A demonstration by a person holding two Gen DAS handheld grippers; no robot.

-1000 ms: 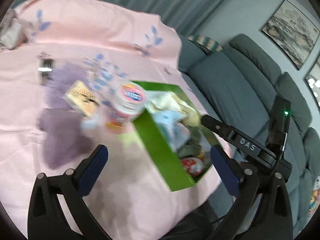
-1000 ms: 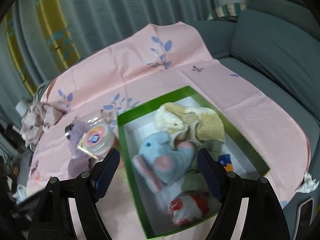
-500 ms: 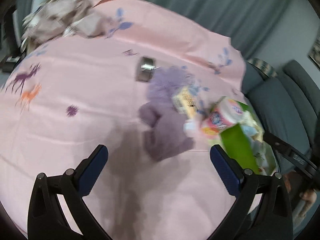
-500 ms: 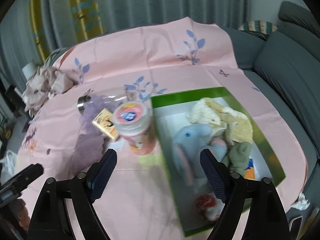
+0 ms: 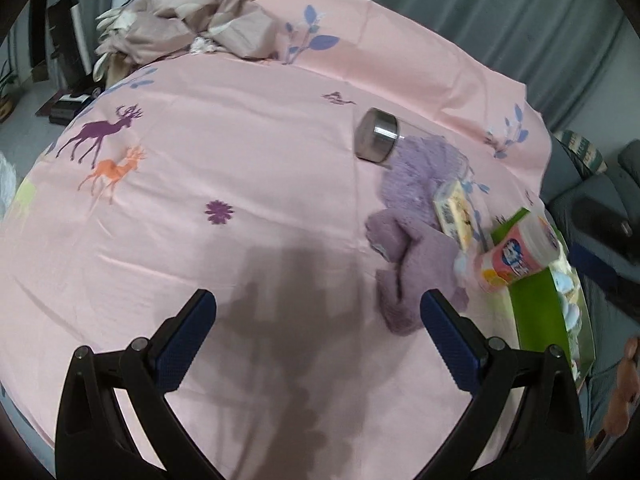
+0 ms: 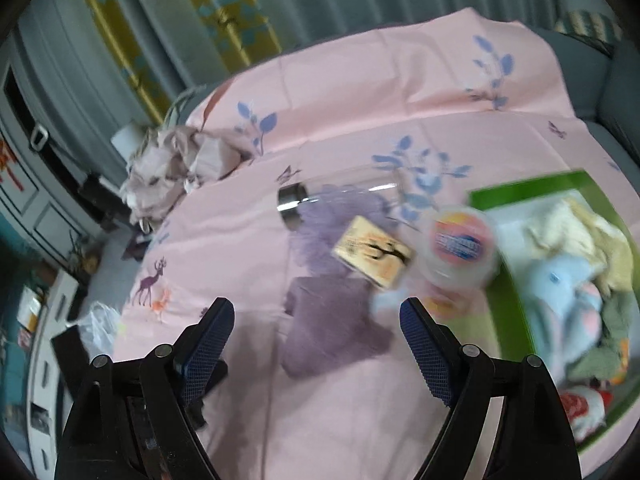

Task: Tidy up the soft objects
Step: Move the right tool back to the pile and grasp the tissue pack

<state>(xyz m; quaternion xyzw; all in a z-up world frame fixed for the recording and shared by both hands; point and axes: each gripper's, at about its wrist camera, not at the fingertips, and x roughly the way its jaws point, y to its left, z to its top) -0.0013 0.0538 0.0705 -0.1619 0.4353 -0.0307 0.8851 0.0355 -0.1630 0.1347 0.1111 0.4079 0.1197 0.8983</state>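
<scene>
The left gripper and right gripper both gape wide, holding nothing. The purple plush lies just beyond the right gripper's fingers, on the pink cloth; right of it, the green box holds what seems a blue plush.

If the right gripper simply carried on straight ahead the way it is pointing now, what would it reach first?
Most likely the purple plush cloth lying on the pink sheet, centred between the open right gripper fingers; depth is unclear.
</scene>
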